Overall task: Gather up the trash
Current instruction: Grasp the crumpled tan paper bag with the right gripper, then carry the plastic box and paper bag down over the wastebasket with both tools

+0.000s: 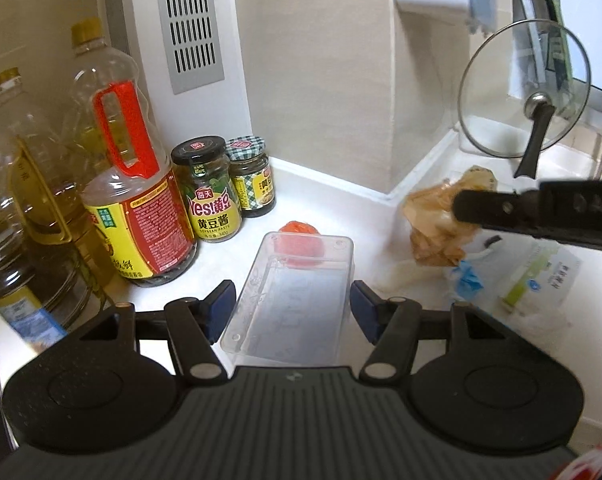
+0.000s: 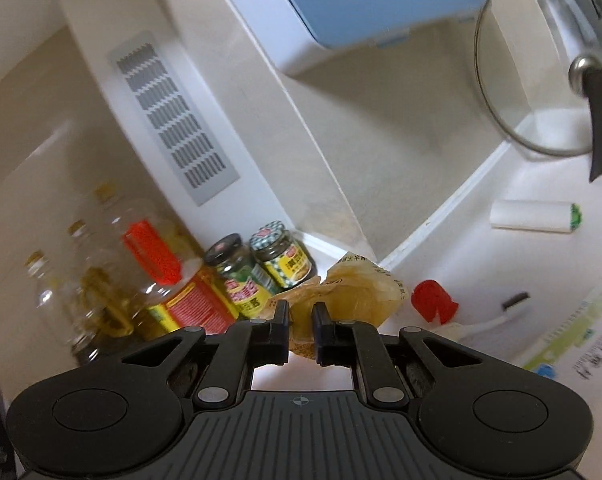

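A clear plastic box (image 1: 293, 296) lies on the white counter (image 1: 333, 200) between the open fingers of my left gripper (image 1: 292, 312), which do not press it. A red crumpled scrap (image 1: 299, 236) lies just behind the box. My right gripper (image 2: 301, 332) is shut on a crumpled yellowish plastic wrapper (image 2: 357, 292) and holds it above the counter. In the left wrist view the right gripper's finger (image 1: 501, 208) sits on the wrapper (image 1: 433, 216). A red piece (image 2: 433, 300) lies beyond the wrapper.
Oil bottles (image 1: 113, 168) and two sauce jars (image 1: 209, 188) stand at the left against the wall. A glass pot lid (image 1: 525, 88) leans at the back right. Plastic bags with print (image 1: 541, 280) lie at the right. A white roll (image 2: 533, 216) lies by the wall.
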`<control>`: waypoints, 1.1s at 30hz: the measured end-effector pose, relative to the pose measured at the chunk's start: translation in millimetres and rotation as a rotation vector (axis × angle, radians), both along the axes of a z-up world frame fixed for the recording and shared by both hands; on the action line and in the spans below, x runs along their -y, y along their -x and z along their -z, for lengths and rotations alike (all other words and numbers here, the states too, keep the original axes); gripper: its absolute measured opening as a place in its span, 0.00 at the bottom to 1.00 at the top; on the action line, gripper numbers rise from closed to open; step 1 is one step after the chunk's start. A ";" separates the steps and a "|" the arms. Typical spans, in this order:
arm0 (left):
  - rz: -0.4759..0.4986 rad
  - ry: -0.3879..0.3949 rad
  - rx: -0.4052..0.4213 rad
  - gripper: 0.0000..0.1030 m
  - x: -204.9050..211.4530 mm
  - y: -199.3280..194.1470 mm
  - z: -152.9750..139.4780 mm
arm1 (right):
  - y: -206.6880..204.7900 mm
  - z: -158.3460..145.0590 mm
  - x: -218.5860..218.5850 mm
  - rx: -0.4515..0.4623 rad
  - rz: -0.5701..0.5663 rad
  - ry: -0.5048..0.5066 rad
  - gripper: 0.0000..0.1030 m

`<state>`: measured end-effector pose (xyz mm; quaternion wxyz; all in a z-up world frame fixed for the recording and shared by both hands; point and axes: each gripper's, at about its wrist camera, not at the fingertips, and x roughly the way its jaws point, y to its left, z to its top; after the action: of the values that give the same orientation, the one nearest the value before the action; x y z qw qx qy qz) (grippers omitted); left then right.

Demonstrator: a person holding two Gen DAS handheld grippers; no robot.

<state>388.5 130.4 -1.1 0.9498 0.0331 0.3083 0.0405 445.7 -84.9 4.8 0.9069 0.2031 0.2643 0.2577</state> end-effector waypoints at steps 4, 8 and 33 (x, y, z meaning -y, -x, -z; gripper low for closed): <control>0.011 0.007 0.009 0.58 11.3 27.2 -7.9 | 37.1 -5.3 9.2 0.010 -0.015 0.019 0.12; 0.018 0.017 0.006 0.58 23.9 57.4 -12.0 | 75.5 -7.1 24.7 0.003 -0.027 0.024 0.12; 0.016 0.051 -0.109 0.58 126.5 257.7 27.2 | 273.0 44.4 104.7 -0.150 -0.107 0.148 0.12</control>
<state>130.8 3.8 -28.3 0.9324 0.0133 0.3604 0.0232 172.7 -189.6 -39.6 0.8822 0.1396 0.3601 0.2695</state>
